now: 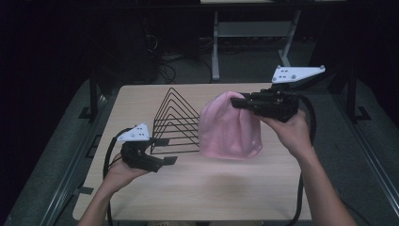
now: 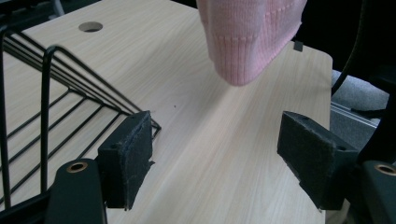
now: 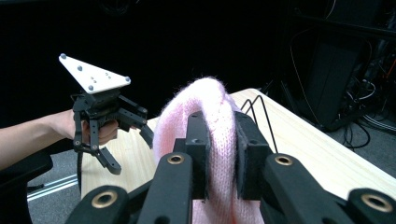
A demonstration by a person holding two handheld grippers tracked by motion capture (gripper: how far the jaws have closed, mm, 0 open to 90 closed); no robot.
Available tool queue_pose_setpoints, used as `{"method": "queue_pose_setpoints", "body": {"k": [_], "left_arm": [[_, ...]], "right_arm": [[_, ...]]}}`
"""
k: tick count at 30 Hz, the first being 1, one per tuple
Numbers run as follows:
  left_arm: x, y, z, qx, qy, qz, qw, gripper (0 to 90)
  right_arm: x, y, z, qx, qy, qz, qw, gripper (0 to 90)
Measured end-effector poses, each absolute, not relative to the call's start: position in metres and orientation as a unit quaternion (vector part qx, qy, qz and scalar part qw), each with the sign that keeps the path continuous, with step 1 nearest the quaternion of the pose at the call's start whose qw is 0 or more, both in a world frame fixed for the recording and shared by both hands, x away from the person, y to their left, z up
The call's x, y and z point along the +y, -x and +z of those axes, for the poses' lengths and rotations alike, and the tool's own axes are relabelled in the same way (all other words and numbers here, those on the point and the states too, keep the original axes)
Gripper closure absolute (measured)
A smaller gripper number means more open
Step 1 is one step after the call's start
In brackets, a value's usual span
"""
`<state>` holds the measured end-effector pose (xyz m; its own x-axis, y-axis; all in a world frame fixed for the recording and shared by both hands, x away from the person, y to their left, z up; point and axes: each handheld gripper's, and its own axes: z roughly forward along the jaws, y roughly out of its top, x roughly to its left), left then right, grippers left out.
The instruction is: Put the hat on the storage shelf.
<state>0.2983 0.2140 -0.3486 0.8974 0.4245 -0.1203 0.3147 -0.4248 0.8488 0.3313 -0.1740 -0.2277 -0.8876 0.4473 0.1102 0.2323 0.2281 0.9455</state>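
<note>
Item: pink knit hat [image 1: 230, 127], held aloft at centre frame by its crown.

Right tongs [image 1: 244, 103] pinch the crown, the hem hanging just above the bench [image 1: 197, 188]; left tongs [image 1: 162, 150] stand spread and empty, lower left, beside the wire rack [image 1: 174, 122]. Best practice: hold the pinch firm and bring the left tongs to the hem.

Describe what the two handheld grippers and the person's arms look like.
Both are black two-jaw tools. The left gripper and right gripper each carry a pale three-cornered plate studded with small dots on top, and a thick black cable trails from each. The jaws end in blocky dark pads, with brass-coloured rings at the linkage pivots. The forearms are bare; no sleeves or gloves show.
</note>
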Motion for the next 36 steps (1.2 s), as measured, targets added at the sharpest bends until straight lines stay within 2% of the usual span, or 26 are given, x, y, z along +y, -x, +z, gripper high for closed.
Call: {"method": "queue_pose_setpoints", "body": {"k": [22,34,36], "left_arm": [[0.194,-0.32,-0.333,0.203,-0.84,0.024,0.503,26.7],[0.192,-0.332,-0.326,0.205,-0.836,0.008,0.509,32.7],[0.192,-0.336,-0.328,0.204,-0.833,-0.009,0.514,36.2]], "right_arm": [[-0.136,-0.345,-0.212,0.783,-0.19,0.586,0.083,77.8],[-0.123,-0.352,-0.209,0.783,-0.18,0.59,0.077,77.8],[-0.121,-0.353,-0.208,0.783,-0.177,0.591,0.077,77.8]]}}
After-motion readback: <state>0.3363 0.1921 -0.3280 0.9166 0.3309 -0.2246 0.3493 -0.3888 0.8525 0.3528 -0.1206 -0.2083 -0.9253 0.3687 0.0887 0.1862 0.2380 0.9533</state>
